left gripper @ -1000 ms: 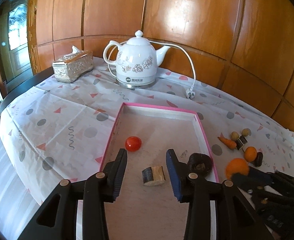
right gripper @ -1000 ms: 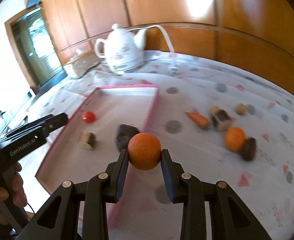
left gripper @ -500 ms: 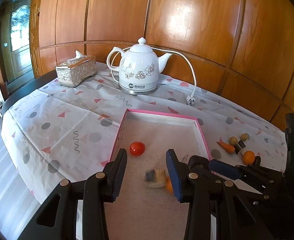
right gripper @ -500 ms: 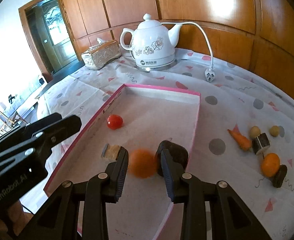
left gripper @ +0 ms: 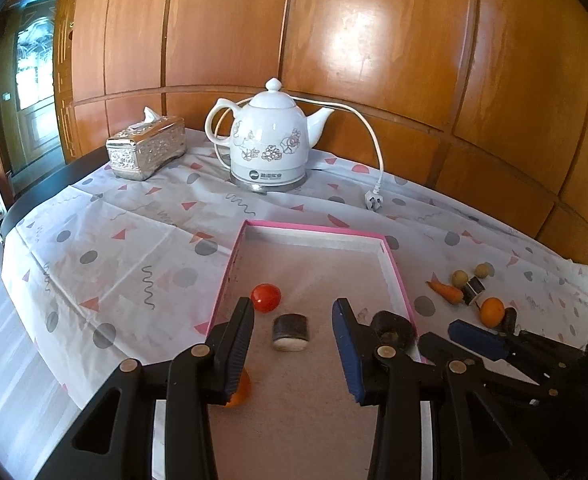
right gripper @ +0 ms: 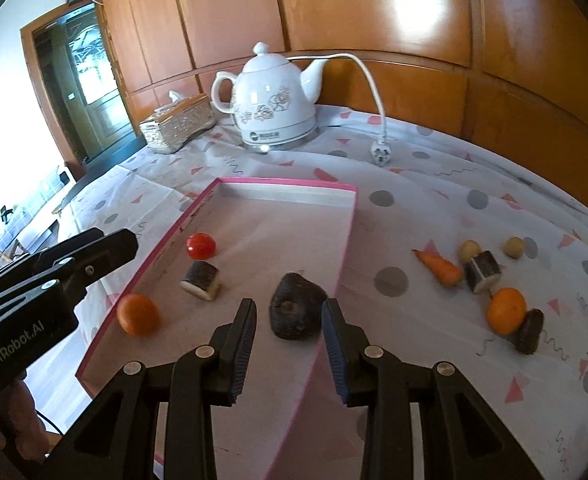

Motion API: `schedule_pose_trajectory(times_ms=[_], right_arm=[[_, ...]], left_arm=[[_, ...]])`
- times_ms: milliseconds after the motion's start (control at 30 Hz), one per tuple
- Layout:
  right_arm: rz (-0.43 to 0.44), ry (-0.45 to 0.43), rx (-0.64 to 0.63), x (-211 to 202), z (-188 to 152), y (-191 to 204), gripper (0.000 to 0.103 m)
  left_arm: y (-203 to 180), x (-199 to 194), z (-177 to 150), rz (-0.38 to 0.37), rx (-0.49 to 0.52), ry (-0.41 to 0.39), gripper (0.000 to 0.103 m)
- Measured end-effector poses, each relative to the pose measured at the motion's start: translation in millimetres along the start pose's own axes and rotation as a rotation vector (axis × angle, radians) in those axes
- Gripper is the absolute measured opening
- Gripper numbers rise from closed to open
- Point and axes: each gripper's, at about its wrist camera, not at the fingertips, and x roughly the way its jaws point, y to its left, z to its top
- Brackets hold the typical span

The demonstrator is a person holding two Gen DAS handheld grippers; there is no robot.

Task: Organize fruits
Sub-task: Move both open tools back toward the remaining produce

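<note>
The right claw [right gripper: 288, 318] hung over the pink-rimmed tray [right gripper: 286, 184], narrowly parted and holding nothing. The orange [right gripper: 138, 314] lay loose in the tray to its left, against the near-left rim. A dark lump [right gripper: 295, 312] sat just ahead between its tips. The left claw [left gripper: 292, 322] hovered empty, moderately parted, a tomato [left gripper: 266, 297] and a cut dark-skinned chunk [left gripper: 290, 332] just ahead.

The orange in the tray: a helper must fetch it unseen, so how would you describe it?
Find the pink-rimmed tray before the white kettle. The orange sits alone by its near left rim, the only orange fruit inside; another lies outside on the cloth.
</note>
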Motion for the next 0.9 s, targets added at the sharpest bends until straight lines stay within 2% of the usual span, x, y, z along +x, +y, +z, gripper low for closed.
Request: schedule_pose_trajectory(times_ms=[900], right_arm=[[-0.18, -0.055, 0.213, -43, -34, -97, 0.034]], left_arm=[[-57, -6, -11, -0.041, 0.187, -0.009, 0.041]])
